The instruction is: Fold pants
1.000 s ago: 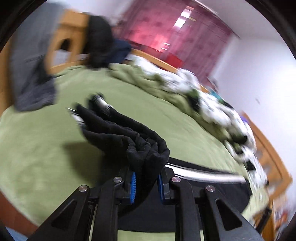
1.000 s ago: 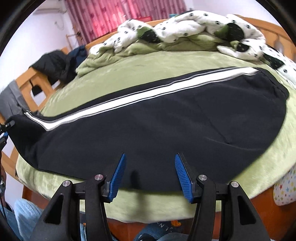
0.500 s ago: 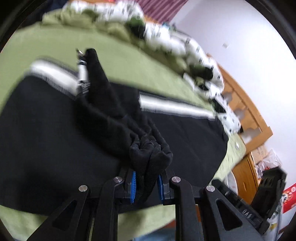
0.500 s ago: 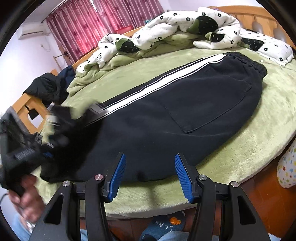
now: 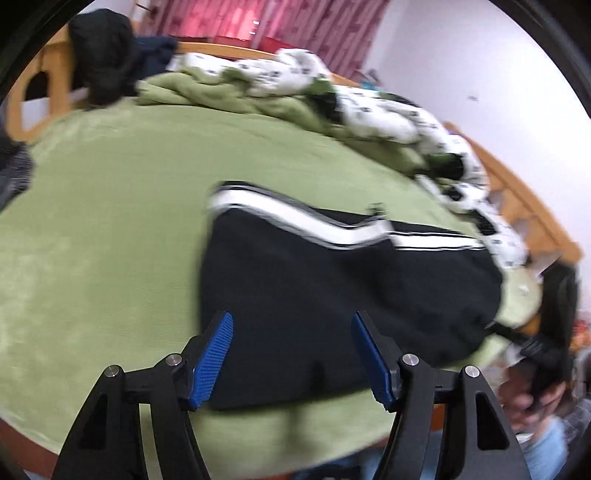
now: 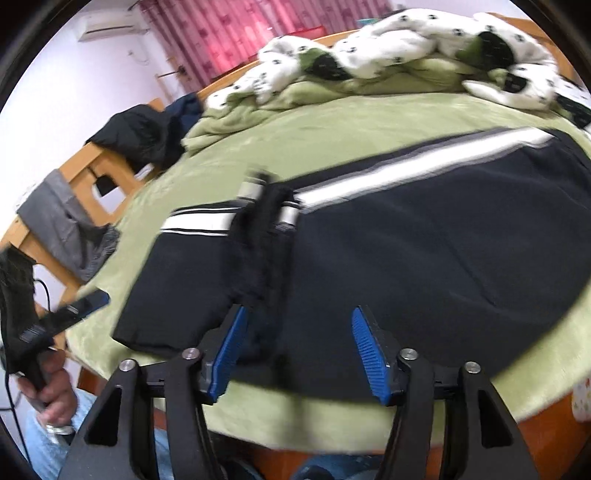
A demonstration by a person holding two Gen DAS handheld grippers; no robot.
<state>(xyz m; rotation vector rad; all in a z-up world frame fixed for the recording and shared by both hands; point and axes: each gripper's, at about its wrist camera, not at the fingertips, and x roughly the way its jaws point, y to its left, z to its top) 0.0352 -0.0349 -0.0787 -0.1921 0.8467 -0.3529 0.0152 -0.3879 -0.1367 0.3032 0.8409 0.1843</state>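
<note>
Black pants (image 5: 332,288) with a white side stripe (image 5: 295,218) lie on the green bed, folded over so the leg end rests on the upper part. In the right wrist view the pants (image 6: 424,251) show the folded leg end (image 6: 266,236) bunched across the middle. My left gripper (image 5: 291,354) is open and empty above the near edge of the pants. It also shows in the right wrist view (image 6: 55,317) at the far left, held in a hand. My right gripper (image 6: 295,354) is open and empty over the near hem. It shows at the far right of the left wrist view (image 5: 554,325).
The green blanket (image 5: 103,229) covers the bed. A white spotted duvet (image 6: 388,48) is piled at the far side. Dark clothes (image 6: 140,129) and a grey garment (image 6: 62,218) hang on the wooden bed frame (image 6: 96,166). Red curtains (image 5: 258,18) hang behind.
My left gripper carried the leg end over the pants, let it go and opened. It has pulled back to the near edge. My right gripper stayed open.
</note>
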